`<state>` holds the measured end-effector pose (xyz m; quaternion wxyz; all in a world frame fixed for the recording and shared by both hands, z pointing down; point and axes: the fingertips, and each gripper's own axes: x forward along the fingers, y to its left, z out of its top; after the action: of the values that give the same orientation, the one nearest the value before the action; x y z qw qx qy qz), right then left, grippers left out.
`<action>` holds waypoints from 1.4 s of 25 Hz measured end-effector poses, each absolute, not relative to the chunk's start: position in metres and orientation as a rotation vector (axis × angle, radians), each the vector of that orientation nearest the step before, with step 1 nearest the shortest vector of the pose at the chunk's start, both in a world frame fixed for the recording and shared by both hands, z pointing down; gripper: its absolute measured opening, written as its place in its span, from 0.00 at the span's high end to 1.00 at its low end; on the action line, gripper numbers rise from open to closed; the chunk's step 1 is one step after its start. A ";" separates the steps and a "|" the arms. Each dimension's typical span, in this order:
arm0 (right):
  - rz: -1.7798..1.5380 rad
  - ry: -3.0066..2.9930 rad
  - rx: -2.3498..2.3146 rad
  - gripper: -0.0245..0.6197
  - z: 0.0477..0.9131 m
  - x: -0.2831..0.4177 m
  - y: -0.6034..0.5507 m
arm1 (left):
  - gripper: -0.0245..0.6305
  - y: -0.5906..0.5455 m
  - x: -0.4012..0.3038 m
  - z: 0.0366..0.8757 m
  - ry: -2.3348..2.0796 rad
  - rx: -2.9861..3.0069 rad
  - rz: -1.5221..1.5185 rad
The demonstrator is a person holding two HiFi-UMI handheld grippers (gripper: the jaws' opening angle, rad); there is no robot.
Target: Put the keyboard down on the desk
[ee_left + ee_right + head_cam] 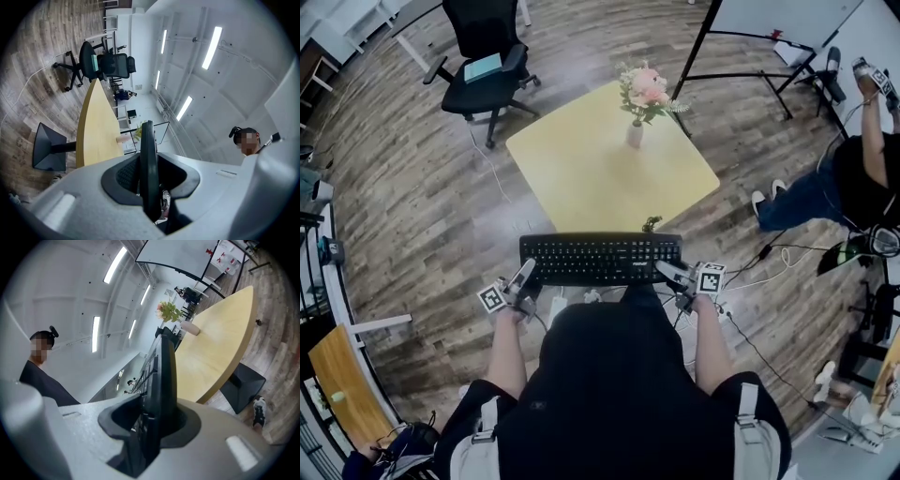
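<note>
A black keyboard (600, 258) hangs in the air, level, just short of the near edge of the yellow desk (609, 178). My left gripper (525, 278) is shut on its left end and my right gripper (672, 273) is shut on its right end. In the left gripper view the keyboard (149, 164) shows edge-on, clamped between the jaws, and the desk (96, 126) lies beyond it. The right gripper view has the keyboard (161, 380) edge-on in the jaws too, keys facing left, with the desk (215, 352) behind.
A vase of pink flowers (639, 98) stands on the desk's far corner. A black office chair (483, 66) is beyond the desk at the left, a whiteboard stand (759, 47) at the back right. A person (848, 183) is at the right. Cables (769, 258) cross the wooden floor.
</note>
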<state>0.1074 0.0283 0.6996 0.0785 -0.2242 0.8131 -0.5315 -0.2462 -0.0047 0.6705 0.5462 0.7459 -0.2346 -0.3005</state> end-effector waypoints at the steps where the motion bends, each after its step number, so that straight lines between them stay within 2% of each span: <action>1: -1.592 2.436 -0.668 0.76 0.700 0.111 0.019 | 0.82 -0.012 -0.242 0.671 -0.564 1.765 -0.717; 16: -1.657 2.468 -0.630 0.76 0.713 0.164 -0.096 | 0.82 -0.107 -0.191 0.680 -0.622 1.763 -0.642; 28: -1.763 2.437 -0.584 0.75 0.737 0.162 -0.141 | 0.81 -0.143 -0.189 0.704 -0.704 1.712 -0.546; 35: -1.841 2.420 -0.629 0.73 0.764 0.157 -0.153 | 0.79 -0.151 -0.193 0.737 -0.773 1.705 -0.364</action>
<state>0.1574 -0.1535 0.7636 0.0181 -0.2024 0.7792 -0.5929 -0.1927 -0.1506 0.7369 0.5788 0.7289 -0.3307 -0.1558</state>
